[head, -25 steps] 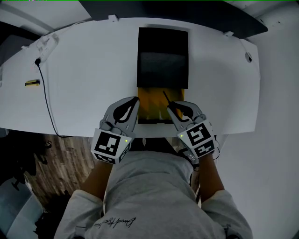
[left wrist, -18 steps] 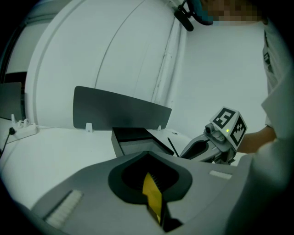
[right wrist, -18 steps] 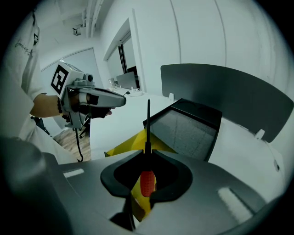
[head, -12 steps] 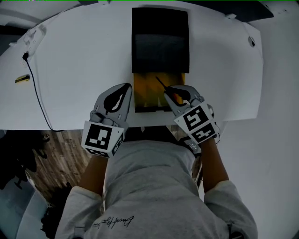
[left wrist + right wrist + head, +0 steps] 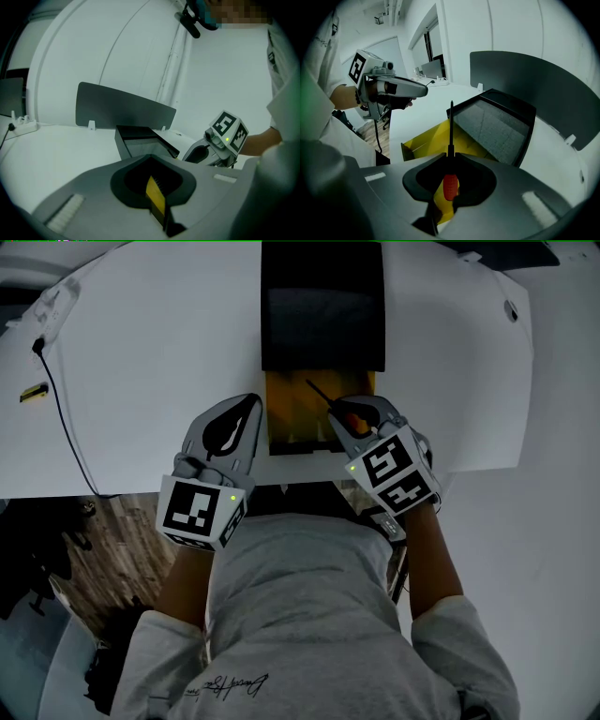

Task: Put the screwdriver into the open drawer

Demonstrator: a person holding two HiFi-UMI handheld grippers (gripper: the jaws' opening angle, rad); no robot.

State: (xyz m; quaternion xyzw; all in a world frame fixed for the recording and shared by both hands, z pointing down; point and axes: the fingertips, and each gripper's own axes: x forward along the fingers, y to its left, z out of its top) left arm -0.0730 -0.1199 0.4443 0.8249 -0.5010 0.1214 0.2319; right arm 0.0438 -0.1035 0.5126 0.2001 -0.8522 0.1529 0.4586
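From the head view only the thin shaft of the screwdriver (image 5: 317, 393) shows. Its red handle is mostly buried in the closed right tongs (image 5: 343, 412), which also cover the right side of the drawer (image 5: 292, 413). The black cabinet (image 5: 322, 306) is cut off by the top edge. A small yellow item (image 5: 34, 391) far left on the surface (image 5: 141, 352) is too small to name. In their own view the left tongs (image 5: 153, 159) block all but a yellow sliver (image 5: 155, 200), too little to identify.

white table (image 5: 141, 352), black cable (image 5: 62, 418), wood floor (image 5: 105, 545)
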